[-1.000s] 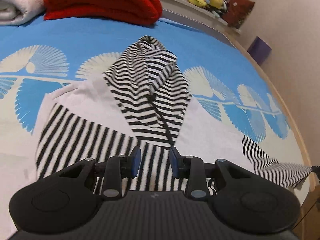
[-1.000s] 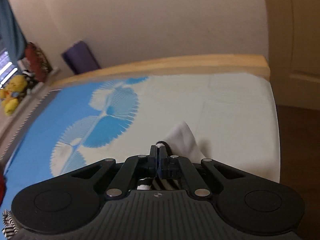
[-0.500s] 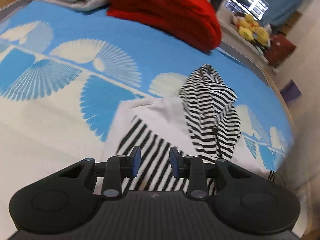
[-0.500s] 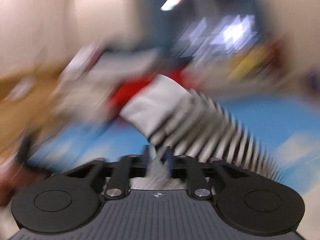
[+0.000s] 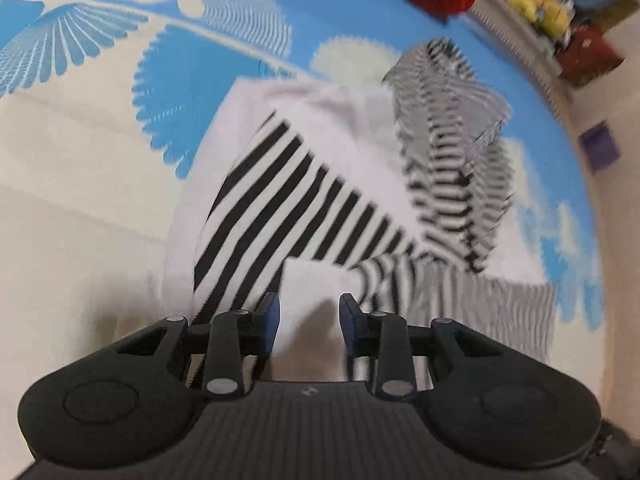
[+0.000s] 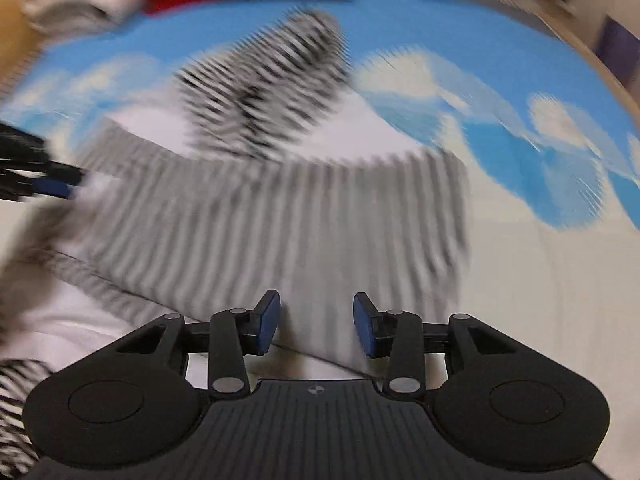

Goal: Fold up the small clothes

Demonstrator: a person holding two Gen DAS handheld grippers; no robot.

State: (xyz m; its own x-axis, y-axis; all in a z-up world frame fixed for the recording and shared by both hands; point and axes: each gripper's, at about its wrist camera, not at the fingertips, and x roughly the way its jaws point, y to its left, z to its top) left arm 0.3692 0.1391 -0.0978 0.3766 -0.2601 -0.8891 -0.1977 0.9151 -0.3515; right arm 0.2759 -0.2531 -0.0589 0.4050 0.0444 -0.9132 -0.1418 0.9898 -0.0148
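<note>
Right tool (image 6: 316, 322) opening, empty, above striped garment (image 6: 280, 220)

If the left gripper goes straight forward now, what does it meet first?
Probably the white fabric of the striped hoodie lying on the bed: the left gripper points down at it with nothing between, though depth is unclear.

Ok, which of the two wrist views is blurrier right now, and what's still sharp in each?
Right wrist view is blurrier: the striped hoodie and blue bedspread are smeared, only the right tool is crisp. Left wrist view: the left tool and bold sleeve stripes are sharp, the hood is smeared.
</note>
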